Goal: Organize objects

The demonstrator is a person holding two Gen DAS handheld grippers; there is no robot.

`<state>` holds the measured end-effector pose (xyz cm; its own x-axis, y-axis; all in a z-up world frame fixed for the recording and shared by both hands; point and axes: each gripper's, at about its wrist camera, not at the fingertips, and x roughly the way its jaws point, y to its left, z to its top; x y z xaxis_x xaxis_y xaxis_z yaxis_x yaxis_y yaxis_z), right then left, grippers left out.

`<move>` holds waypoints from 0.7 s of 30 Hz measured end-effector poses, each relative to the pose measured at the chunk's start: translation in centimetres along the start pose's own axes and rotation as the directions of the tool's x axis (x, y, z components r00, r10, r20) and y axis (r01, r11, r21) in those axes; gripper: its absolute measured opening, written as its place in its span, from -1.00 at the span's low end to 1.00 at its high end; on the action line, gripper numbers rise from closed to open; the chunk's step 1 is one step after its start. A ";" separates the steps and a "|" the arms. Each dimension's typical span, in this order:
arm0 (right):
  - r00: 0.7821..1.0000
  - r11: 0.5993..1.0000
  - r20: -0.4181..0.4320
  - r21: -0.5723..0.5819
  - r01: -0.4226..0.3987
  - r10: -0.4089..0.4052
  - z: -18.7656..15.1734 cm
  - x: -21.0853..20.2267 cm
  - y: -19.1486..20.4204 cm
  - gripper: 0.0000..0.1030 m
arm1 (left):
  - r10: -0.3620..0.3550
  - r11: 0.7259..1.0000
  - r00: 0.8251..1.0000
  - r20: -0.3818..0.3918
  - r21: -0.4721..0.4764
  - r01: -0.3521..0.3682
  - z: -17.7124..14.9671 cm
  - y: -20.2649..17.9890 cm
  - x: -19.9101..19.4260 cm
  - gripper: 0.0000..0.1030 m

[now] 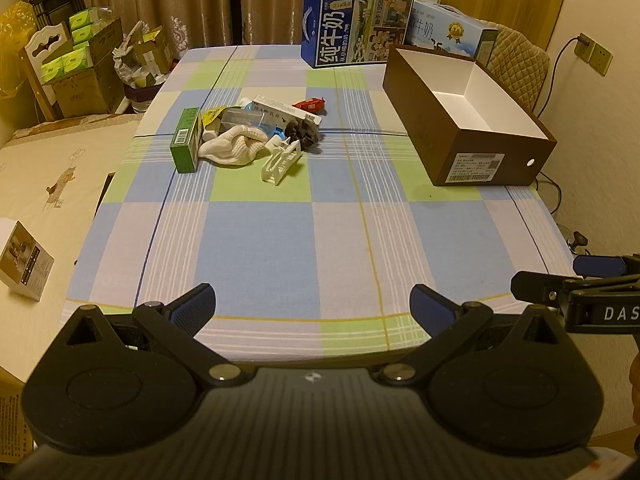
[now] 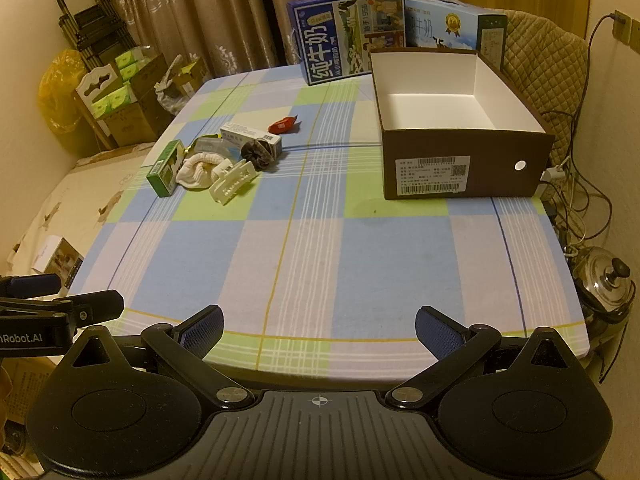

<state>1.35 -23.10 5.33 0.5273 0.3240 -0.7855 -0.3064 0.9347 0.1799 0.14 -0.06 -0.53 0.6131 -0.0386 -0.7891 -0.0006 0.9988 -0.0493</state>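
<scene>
- Both hand-held grippers hang over the near edge of the desk (image 1: 260, 248): the left hand-held gripper (image 1: 312, 308) has its blue-padded fingers spread wide with nothing between them, and the right hand-held gripper (image 2: 319, 330) is spread the same way, also empty.
- Between the grippers and the objects lies a broad bare stretch of checked cloth in blue, green and pale lilac; nothing stands in the way.
- Left of the desk's middle sits a small heap of objects: a green box (image 1: 186, 140) at its left end, a white sock (image 1: 232, 146) touching it, a white plastic clip (image 1: 280, 160) just in front, and a dark scrunchie (image 1: 302, 130) beside a long white carton (image 1: 286, 110).
- A red wrapped sweet (image 1: 310, 104) lies a little apart, behind the heap.
- A brown shoebox (image 2: 460, 128) stands open on the right side of the desk, well apart from the heap; its white inside holds nothing, and a printed label sits on its near end.
- Behind the shoebox, at the far edge, stand a dark blue milk carton (image 1: 352, 24) and a lighter blue milk carton (image 1: 448, 28) side by side.
- A quilted chair back (image 2: 548, 56) rises just right of the shoebox, with cables and a metal kettle (image 2: 606, 280) on the floor by the desk's right edge.
- To the left are a bed (image 1: 48, 172) with a small box on it and cardboard boxes of green packets (image 1: 76, 60).
</scene>
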 end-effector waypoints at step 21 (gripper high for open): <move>1.000 1.000 0.001 -0.009 0.000 0.000 0.2 0.0 -0.2 0.95 | -0.003 1.000 1.000 -0.006 -0.013 0.003 -0.6 -0.1 0.0 0.98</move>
<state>1.52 -23.27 5.41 0.5279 0.3243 -0.7850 -0.3134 0.9334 0.1749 -0.31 -0.18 -0.90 0.6083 -0.0416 -0.7926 -0.0089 0.9982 -0.0592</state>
